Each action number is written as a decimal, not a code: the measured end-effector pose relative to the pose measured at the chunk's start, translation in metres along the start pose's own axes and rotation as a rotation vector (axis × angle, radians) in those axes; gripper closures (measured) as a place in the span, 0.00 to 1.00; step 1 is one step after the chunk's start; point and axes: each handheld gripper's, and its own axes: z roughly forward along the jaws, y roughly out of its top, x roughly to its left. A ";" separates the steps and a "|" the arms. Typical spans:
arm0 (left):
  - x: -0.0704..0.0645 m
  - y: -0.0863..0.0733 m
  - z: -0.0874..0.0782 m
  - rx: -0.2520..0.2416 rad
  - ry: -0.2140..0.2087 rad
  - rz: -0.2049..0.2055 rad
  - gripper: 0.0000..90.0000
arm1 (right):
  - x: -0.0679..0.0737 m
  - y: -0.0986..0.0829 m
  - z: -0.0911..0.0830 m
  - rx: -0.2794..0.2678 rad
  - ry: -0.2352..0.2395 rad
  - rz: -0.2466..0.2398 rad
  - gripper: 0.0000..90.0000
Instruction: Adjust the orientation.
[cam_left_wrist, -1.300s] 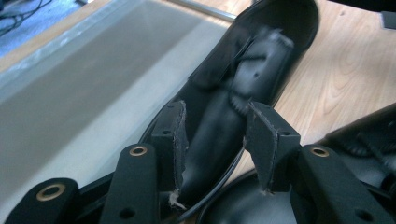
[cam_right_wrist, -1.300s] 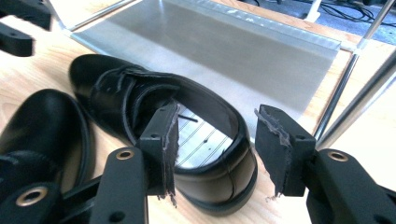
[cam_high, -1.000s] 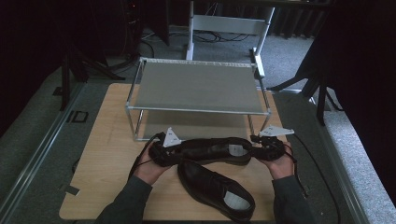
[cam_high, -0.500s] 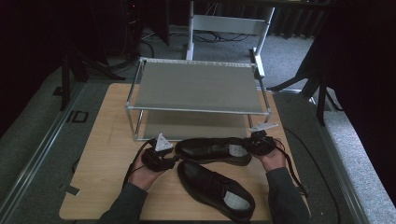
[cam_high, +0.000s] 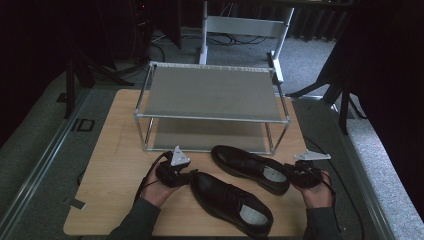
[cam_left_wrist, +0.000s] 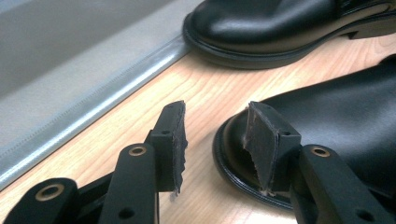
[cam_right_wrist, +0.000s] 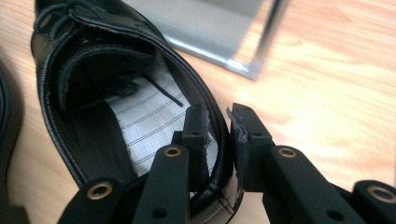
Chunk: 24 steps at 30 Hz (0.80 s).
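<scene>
Two black leather shoes lie on the wooden table in front of a metal rack. The far shoe (cam_high: 245, 164) lies with its toe toward the rack and its heel to the right. My right gripper (cam_high: 290, 173) (cam_right_wrist: 217, 114) is shut on that shoe's heel rim (cam_right_wrist: 219, 140), one jaw inside on the striped insole and one outside. The near shoe (cam_high: 227, 200) lies closer to the front edge. My left gripper (cam_high: 191, 175) (cam_left_wrist: 215, 116) is open beside the near shoe's toe (cam_left_wrist: 327, 116), with bare wood between its jaws.
A two-tier metal shoe rack (cam_high: 212, 95) stands at the back of the table (cam_high: 120, 150), both shelves bare. Its lower rail (cam_left_wrist: 93, 93) runs just ahead of my left gripper. Bare wood lies left of the shoes. Dark stands and cables surround the table.
The far shoe has swung and slid to the right with my right gripper on its heel. My left gripper let go of its toe and drew back toward the near shoe.
</scene>
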 end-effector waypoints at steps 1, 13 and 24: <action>-0.001 0.000 0.000 0.000 -0.001 0.001 0.64 | 0.001 -0.003 -0.004 0.006 -0.008 0.001 0.85; -0.010 -0.014 -0.009 0.014 -0.006 0.012 0.64 | 0.009 -0.026 -0.035 -0.033 0.000 0.013 0.67; -0.010 -0.035 -0.008 0.045 -0.010 -0.023 0.63 | 0.053 -0.012 -0.054 -0.152 0.181 -0.112 0.61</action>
